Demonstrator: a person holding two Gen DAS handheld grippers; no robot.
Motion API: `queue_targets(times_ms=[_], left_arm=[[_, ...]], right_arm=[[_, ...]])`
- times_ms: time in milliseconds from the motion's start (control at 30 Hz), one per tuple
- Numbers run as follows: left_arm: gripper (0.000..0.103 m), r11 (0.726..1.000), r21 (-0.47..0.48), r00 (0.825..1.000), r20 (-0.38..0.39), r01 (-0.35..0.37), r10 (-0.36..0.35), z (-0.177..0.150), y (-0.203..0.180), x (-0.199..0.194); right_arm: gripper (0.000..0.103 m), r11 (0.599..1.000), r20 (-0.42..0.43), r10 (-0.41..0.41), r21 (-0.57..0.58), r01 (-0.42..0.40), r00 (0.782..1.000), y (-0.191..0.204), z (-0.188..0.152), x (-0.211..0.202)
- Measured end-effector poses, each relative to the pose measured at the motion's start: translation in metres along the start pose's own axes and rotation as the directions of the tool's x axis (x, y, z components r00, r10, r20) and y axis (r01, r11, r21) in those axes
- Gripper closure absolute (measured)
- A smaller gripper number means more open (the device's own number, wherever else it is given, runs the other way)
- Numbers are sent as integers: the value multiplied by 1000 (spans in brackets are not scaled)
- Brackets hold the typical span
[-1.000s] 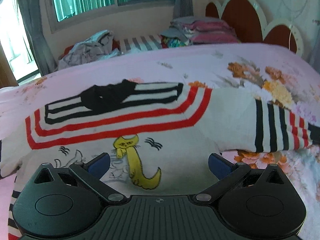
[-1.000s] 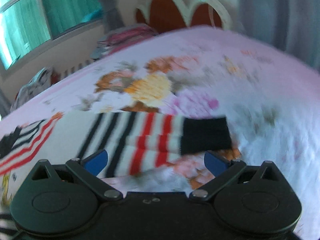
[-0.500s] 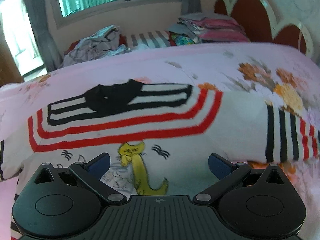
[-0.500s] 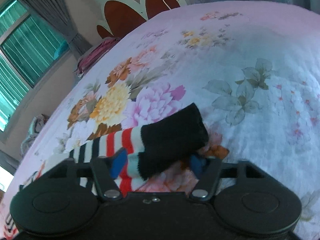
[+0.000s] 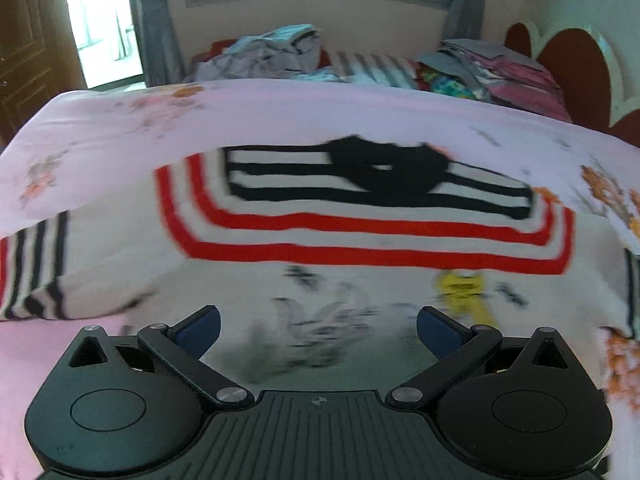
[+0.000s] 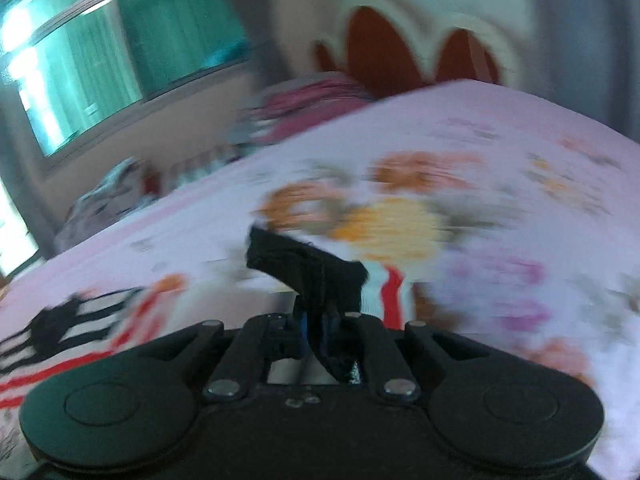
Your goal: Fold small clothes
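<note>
With right gripper (image 6: pixel 316 332) clamped on black cuff (image 6: pixel 308 270), sweep sleeve across sweater (image 5: pixel 360 240) toward bed (image 5: pixel 120 120) centre; left gripper (image 5: pixel 318 330) wide, empty.

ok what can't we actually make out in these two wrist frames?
- Right wrist view: motion blur smears the bedspread and sweater; the pads of the right gripper are hidden by the black cuff they pinch.
- Left wrist view: sweater print is blurred; its hem is hidden by the open left gripper; the right sleeve is cut off by the edge.
</note>
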State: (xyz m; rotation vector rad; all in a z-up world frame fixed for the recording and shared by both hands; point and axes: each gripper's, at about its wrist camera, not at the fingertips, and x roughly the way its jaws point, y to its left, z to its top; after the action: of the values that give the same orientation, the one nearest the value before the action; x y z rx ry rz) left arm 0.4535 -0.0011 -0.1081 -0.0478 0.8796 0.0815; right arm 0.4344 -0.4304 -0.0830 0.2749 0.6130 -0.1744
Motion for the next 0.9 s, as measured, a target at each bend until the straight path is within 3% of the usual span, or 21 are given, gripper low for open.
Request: queue_targets(times_ms=[300,467,667,767,900], left_arm=[[0,997,-73,999,23,24,-22,-5,95,4],[0,992,-110,997,44,61,-56,-6,129,2],[0,982,-160,994,37,105,-100,-11,149,7],[0,980,-147,991,32,137,-134,-10,139,11],[1,965,-139,974,48,225,-220,-3,108,20]], right_arm=[[96,960,-101,161,-213,-180,982,185,-38,33],[96,926,-181,208,-280,-253,961,255,-73,47],[93,903,-317,212,-299,-310,924,290,-116,68],[79,898,-317,223,-301,-321,922,289,-111,57],[69,902,-193,287,-275,-332,938,269,-89,20]])
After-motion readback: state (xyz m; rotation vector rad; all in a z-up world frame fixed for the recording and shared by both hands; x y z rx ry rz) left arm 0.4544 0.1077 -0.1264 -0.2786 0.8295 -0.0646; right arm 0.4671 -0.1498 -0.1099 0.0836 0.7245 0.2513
